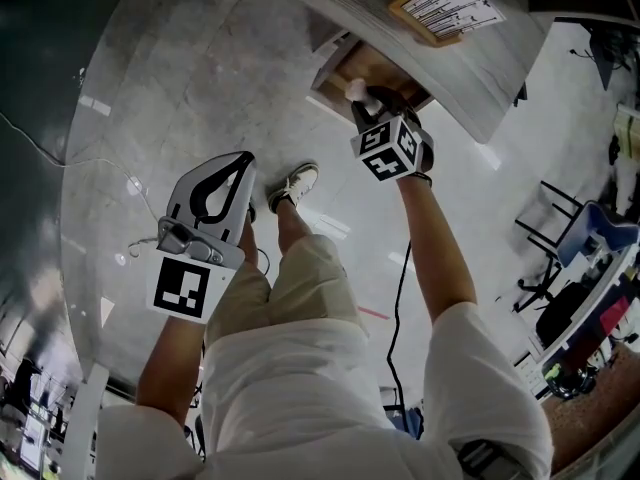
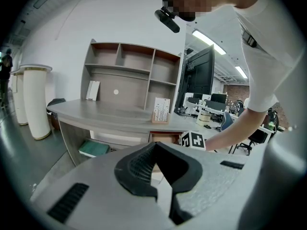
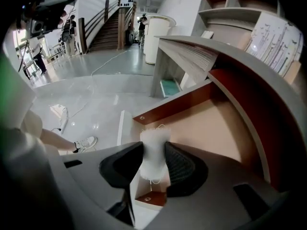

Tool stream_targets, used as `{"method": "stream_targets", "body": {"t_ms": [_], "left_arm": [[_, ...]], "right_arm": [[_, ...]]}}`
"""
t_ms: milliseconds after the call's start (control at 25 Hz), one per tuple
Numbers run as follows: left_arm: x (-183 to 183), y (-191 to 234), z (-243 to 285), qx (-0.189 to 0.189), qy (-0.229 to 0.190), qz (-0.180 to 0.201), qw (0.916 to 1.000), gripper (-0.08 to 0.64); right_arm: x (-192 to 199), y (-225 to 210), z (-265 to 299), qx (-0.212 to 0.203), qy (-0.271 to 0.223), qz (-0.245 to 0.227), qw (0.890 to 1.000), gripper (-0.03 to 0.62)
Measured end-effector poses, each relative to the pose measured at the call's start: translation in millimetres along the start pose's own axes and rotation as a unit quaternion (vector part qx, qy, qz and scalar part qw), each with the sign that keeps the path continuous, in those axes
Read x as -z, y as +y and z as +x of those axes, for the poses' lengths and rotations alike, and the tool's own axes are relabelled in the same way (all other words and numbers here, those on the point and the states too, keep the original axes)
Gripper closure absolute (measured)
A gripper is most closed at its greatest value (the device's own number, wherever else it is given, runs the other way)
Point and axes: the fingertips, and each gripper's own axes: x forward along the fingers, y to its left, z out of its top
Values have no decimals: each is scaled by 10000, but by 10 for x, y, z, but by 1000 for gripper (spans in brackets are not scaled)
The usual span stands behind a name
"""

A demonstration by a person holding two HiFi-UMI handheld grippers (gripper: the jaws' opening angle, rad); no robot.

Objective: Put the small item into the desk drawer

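The small white fuzzy item [image 3: 154, 137] is pinched upright between the pads of the right gripper [image 3: 153, 150]. Its frayed top pokes out past them, over the open desk drawer [image 3: 178, 104]. The left gripper [image 2: 154, 146], jaws closed together on nothing, hangs well apart from the drawer.

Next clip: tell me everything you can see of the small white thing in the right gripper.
The small white item is fluffy and fringed, apparently fabric or yarn, with thin loose threads at top and bottom. It stands roughly upright, pinched at its middle by the right gripper, top poking past the pads. It hangs over the open drawer, apparently touching nothing else.
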Motion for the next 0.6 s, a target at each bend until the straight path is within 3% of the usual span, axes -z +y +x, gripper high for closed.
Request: {"method": "stream_targets", "body": {"t_ms": [600], "left_arm": [[30, -19, -5, 38, 41, 12, 10000, 552]], "right_arm": [[88, 62, 296, -306, 625, -350, 9970, 442]]}}
